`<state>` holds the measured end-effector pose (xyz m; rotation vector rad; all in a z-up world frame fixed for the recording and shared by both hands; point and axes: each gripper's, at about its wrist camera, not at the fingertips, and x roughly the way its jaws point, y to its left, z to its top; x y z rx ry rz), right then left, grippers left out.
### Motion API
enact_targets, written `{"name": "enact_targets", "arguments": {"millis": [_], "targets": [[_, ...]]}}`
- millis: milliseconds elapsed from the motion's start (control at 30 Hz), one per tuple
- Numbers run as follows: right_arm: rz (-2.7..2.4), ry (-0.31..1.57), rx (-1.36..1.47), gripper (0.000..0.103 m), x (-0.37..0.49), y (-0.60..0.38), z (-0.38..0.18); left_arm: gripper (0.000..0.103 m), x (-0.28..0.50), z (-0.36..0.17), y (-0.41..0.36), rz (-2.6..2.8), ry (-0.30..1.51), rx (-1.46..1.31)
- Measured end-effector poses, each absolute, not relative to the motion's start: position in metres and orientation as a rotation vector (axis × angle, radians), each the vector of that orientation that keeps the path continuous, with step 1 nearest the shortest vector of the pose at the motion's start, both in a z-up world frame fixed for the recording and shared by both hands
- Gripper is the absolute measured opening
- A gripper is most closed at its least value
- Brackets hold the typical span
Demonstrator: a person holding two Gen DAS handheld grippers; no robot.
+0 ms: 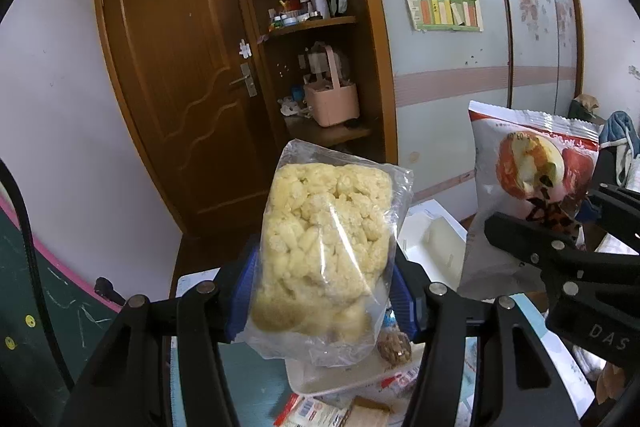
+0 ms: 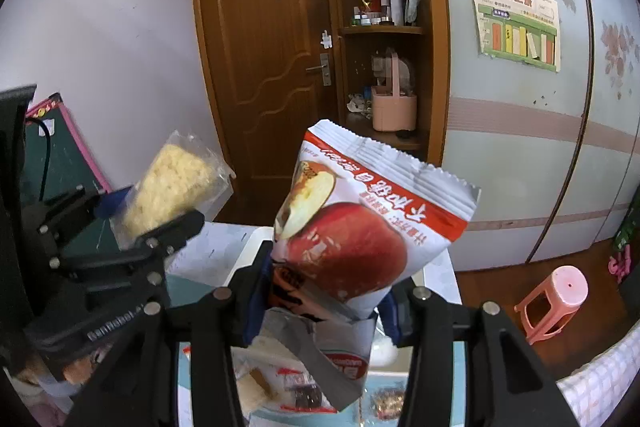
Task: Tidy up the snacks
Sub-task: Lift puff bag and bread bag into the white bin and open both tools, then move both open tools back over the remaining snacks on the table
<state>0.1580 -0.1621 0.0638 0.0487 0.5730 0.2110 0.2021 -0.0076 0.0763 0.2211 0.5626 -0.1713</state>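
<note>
My left gripper (image 1: 322, 291) is shut on a clear bag of yellow puffed rice cake (image 1: 324, 243), held upright above the table; the bag (image 2: 172, 187) also shows at the left of the right wrist view. My right gripper (image 2: 318, 301) is shut on a white and red snack packet with an apple picture (image 2: 360, 227), lifted and tilted. That packet (image 1: 528, 171) appears at the right of the left wrist view, held by the right gripper (image 1: 560, 227). The left gripper (image 2: 132, 227) sits to the left of the right one.
Below lie several snack packets (image 1: 320, 411) and a white tray (image 1: 432, 247) on the table. Ahead are a brown door (image 1: 180, 67), shelves with a pink basket (image 1: 332, 103), and a wardrobe (image 1: 480, 67). A pink stool (image 2: 556, 299) stands on the floor at right.
</note>
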Motion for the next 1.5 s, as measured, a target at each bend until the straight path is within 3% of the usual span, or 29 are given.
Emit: {"name": "enact_targets", "arguments": {"millis": [333, 400, 500, 667, 1500], "targets": [[0.160, 0.703, 0.046, 0.048, 0.231, -0.161, 0.024, 0.058, 0.269, 0.029, -0.006, -0.086, 0.668, 0.197], [0.142, 0.746, 0.037, 0.050, 0.245, -0.159, 0.011, 0.081, 0.280, 0.019, -0.006, -0.078, 0.704, 0.192], [0.105, 0.798, 0.067, 0.052, 0.256, -0.164, -0.005, 0.089, 0.294, 0.005, -0.003, -0.045, 0.757, 0.173], [0.102, 0.832, 0.095, 0.058, 0.252, -0.171, -0.018, 0.090, 0.294, -0.009, 0.003, -0.070, 0.797, 0.163], [0.121, 0.867, 0.031, 0.059, 0.155, -0.183, -0.023, 0.091, 0.200, -0.032, 0.045, -0.127, 0.873, 0.248]]}}
